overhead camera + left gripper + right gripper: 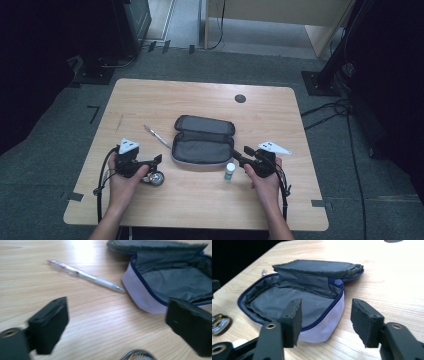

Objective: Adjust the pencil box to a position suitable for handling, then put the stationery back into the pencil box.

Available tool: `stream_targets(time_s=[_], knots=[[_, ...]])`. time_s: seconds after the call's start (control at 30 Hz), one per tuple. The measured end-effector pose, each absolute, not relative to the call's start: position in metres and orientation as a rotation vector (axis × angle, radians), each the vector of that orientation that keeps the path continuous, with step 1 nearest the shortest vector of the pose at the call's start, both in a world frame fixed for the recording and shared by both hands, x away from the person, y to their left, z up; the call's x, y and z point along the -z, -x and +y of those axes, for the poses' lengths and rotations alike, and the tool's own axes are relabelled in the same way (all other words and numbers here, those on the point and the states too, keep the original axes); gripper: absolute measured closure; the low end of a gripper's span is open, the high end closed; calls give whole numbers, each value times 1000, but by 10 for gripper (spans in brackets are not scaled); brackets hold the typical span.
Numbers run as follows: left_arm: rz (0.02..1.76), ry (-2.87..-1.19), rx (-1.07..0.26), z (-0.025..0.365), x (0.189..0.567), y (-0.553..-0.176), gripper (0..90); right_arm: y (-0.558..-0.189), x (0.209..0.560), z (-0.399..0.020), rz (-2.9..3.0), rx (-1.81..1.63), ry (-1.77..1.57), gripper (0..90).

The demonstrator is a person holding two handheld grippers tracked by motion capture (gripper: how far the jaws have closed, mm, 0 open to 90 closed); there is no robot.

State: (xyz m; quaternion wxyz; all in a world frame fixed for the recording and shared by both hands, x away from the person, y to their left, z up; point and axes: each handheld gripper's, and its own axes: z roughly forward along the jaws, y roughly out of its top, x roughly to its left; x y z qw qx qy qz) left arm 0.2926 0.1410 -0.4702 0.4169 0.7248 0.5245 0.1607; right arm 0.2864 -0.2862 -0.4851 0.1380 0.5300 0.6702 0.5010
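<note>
Wooden worktop (150,95) seen bearing everything. Grey pencil case (202,141) laid unzipped at centre, lid flipped back. Left tongs (159,161) spread wide, nothing pinched, tape roll (156,178) just beside. Right tongs (239,155) part spread, empty, near case edge. Small white bottle (229,171) stood upright by right tongs. Pen (157,136) laid left of case.

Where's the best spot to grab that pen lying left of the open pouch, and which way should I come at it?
Probably the pen at mid-barrel, from straight above, jaws across its width. It lies flat on the bare table, slanting toward the open pouch, tip close to the pouch wall, so the middle has free wood on both sides. The left gripper, open and empty, is nearer.
</note>
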Motion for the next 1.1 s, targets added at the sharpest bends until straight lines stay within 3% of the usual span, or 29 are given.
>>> stream_targets(time_s=[0.2,0.53,1.1], knots=[[1398,-1819,-458,175,477,-284,17,-276,480,-297,1928,-1438,-1542,337],[1491,-1848,-487,207,502,-288,18,-258,464,-304,1905,-1434,-1502,341],[1548,-1933,-611,210,518,-292,19,-239,447,-295,1936,-1494,-1431,383]])
